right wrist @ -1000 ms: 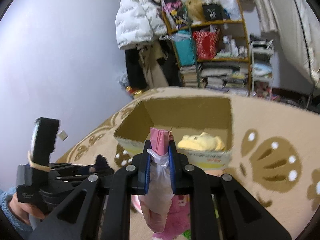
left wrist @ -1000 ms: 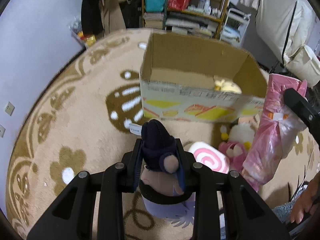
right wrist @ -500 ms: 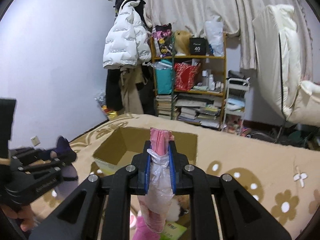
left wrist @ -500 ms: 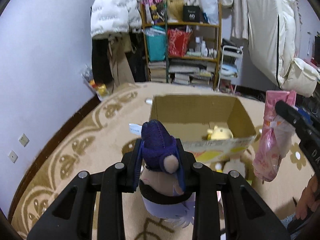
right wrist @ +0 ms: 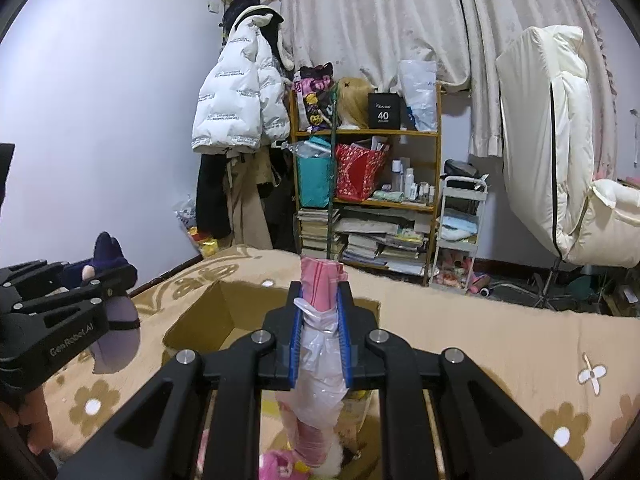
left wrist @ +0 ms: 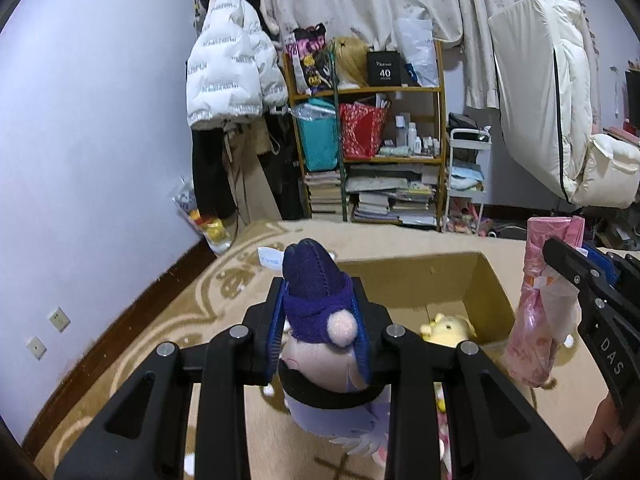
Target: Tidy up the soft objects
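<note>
My left gripper [left wrist: 319, 298] is shut on a plush doll [left wrist: 320, 320] with a dark purple hood and a pink face, held up in the air. The same doll [right wrist: 106, 276] shows at the left of the right wrist view. My right gripper [right wrist: 320, 300] is shut on a pink soft item wrapped in clear plastic [right wrist: 320, 360], which hangs down below the pads; it also appears as the pink package [left wrist: 540, 312] at the right of the left wrist view. An open cardboard box [left wrist: 488, 280] stands on the rug beyond both, with a yellow plush [left wrist: 448, 326] inside.
The beige rug [right wrist: 500, 340] has brown flower patterns. More pink and white plush toys [right wrist: 280, 462] lie on it below my grippers. A crowded shelf [left wrist: 372, 152], hanging coats [left wrist: 228, 76], a white cart [right wrist: 460, 224] and a white chair [right wrist: 560, 160] line the far wall.
Both grippers have risen and tipped upward with their loads still held. The box has dropped lower in both views, and the far wall and curtains have come into sight.
</note>
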Tool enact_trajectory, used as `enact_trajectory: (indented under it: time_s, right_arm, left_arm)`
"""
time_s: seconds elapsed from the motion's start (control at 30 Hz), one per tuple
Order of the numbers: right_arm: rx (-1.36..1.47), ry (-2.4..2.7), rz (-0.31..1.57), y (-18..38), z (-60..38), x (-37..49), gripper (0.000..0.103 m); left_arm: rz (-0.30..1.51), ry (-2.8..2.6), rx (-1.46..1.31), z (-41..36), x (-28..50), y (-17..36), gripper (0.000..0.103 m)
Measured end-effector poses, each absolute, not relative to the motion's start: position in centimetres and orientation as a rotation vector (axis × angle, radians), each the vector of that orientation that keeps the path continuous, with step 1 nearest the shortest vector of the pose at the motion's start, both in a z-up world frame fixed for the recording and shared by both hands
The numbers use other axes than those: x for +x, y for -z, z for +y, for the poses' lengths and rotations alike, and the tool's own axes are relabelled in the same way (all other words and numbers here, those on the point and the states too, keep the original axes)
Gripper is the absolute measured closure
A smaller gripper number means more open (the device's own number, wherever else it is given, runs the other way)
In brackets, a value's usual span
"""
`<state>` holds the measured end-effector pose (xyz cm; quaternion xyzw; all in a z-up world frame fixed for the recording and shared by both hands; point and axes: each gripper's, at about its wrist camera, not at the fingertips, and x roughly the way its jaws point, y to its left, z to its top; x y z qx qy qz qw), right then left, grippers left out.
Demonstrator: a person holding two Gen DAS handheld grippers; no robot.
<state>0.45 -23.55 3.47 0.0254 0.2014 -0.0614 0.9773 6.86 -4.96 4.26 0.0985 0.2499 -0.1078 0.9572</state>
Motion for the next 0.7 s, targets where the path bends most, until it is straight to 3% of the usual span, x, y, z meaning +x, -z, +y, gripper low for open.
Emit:
enact_trajectory:
  time_s: [0.7]
  right_arm:
    - [0.111,0.073,0.366,-4.4,-26.2,6.7,0.086]
  left_arm:
    - [0.457,0.250,0.193,-7.4,11.5,-4.4,0.075]
